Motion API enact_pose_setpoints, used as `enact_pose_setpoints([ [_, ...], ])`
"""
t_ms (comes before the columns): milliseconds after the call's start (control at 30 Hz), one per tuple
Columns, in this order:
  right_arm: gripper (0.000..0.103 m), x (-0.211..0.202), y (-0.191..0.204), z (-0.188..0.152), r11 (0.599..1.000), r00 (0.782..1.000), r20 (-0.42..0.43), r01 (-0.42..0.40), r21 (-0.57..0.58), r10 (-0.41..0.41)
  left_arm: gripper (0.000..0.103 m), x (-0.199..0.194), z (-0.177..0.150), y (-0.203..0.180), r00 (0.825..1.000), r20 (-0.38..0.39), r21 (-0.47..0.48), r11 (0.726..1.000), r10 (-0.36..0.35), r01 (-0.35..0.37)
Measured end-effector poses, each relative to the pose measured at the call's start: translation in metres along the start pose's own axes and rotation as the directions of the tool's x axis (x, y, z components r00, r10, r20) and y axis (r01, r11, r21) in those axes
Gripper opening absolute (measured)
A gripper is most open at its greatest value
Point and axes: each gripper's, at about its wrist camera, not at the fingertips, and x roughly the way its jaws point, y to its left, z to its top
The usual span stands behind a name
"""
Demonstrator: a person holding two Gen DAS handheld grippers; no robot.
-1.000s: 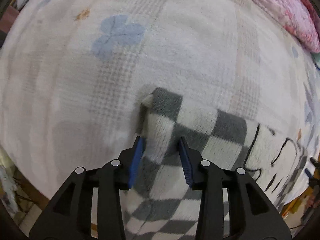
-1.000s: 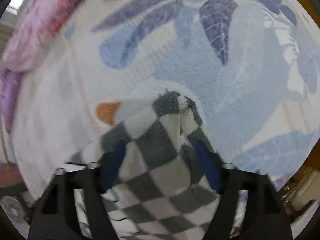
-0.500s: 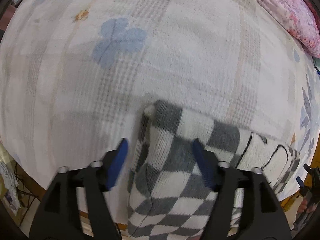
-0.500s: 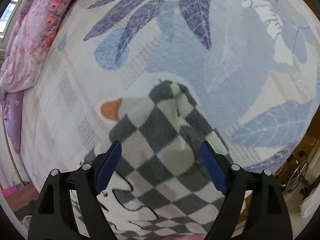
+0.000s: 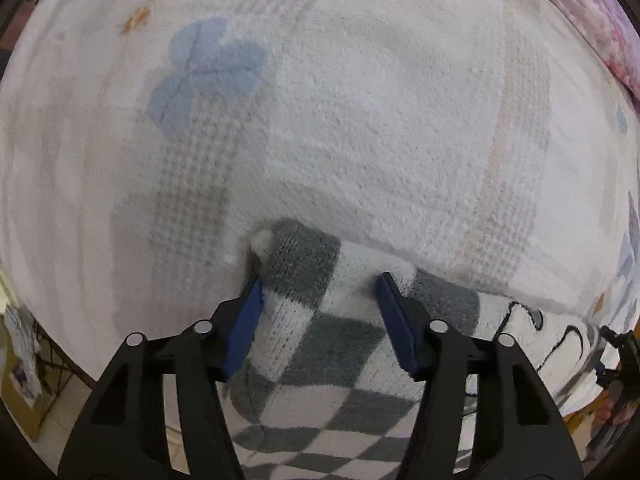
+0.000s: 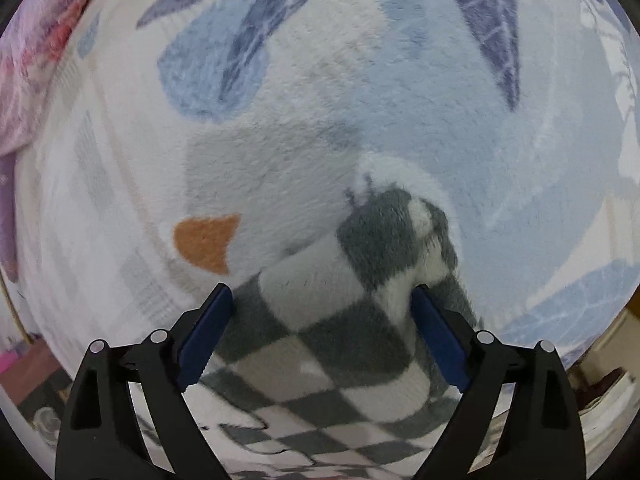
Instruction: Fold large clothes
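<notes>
A grey-and-white checkered knit garment (image 5: 320, 340) lies on the bed, with black line markings on its white part to the right. My left gripper (image 5: 320, 284) is open, its blue pads astride the garment's left corner, low over it. In the right wrist view the same garment (image 6: 328, 340) lies with its other corner pointing away. My right gripper (image 6: 322, 294) is open wide, its pads either side of that corner. Neither gripper holds the fabric.
The garment rests on a fluffy white blanket (image 5: 360, 120) with blue flower and leaf prints (image 6: 208, 72) and an orange patch (image 6: 204, 242). A pink floral quilt (image 5: 592, 12) lies at the far edge. The bed's edge and floor clutter show at the lower corners.
My left gripper was shut on the garment's corner, then opened and let it go. Both grippers drew back and have come in low over the corners again; the garment lies flat.
</notes>
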Motion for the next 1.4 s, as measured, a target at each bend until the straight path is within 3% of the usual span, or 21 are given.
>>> enact_pose_setpoints([
  [200, 0.092, 0.01, -0.003, 0.002, 0.997, 1.0, 0.0, 0.028, 0.07, -0.028, 0.034, -0.001, -0.007, -0.01, 0.993, 0.053, 0.035, 0.993, 0.109, -0.111],
  [267, 0.072, 0.005, 0.001, -0.002, 0.996, 0.997, 0.029, 0.065, 0.062, -0.067, 0.031, -0.008, -0.009, -0.011, 0.99, 0.076, 0.021, 0.992, 0.12, -0.121],
  [367, 0.055, -0.003, 0.008, -0.01, 0.993, 0.993, 0.06, 0.099, 0.061, -0.102, 0.026, -0.015, -0.023, -0.014, 0.983, 0.113, 0.017, 0.989, 0.147, -0.15],
  [533, 0.043, -0.019, 0.009, -0.026, 0.995, 0.99, 0.106, 0.083, 0.048, -0.088, 0.017, -0.038, -0.04, -0.017, 0.972, 0.18, 0.009, 0.988, 0.15, -0.154],
  [600, 0.04, -0.029, 0.01, -0.034, 0.996, 0.988, 0.134, 0.078, 0.043, -0.083, 0.007, -0.049, -0.044, -0.014, 0.967, 0.202, -0.006, 0.988, 0.155, -0.157],
  [933, 0.036, -0.07, 0.017, -0.062, 0.999, 0.974, 0.222, 0.039, 0.026, -0.044, 0.007, -0.087, -0.057, -0.018, 0.961, 0.266, 0.011, 0.997, 0.072, -0.078],
  [1200, 0.034, -0.091, 0.032, -0.059, 1.0, 0.967, 0.254, -0.006, 0.005, 0.004, 0.006, -0.115, -0.054, -0.027, 0.939, 0.336, 0.071, 0.992, 0.076, -0.106],
  [1300, 0.033, -0.101, 0.043, -0.056, 1.0, 0.962, 0.272, -0.02, -0.016, 0.023, 0.0, -0.127, -0.05, -0.027, 0.922, 0.377, 0.066, 0.99, 0.093, -0.127],
  [1333, 0.032, -0.104, 0.047, -0.054, 0.999, 0.961, 0.274, -0.025, -0.024, 0.03, 0.0, -0.141, -0.049, -0.03, 0.876, 0.463, 0.063, 0.98, 0.137, -0.187],
  [1367, 0.032, -0.107, 0.052, -0.052, 0.999, 0.959, 0.279, -0.037, -0.03, 0.044, 0.0, -0.156, -0.042, -0.031, 0.852, 0.507, 0.078, 0.978, 0.13, -0.196],
  [1400, 0.032, -0.109, 0.055, -0.051, 0.999, 0.96, 0.277, -0.044, -0.029, 0.05, 0.0, -0.165, -0.029, -0.028, 0.868, 0.49, 0.081, 0.988, 0.079, -0.135],
])
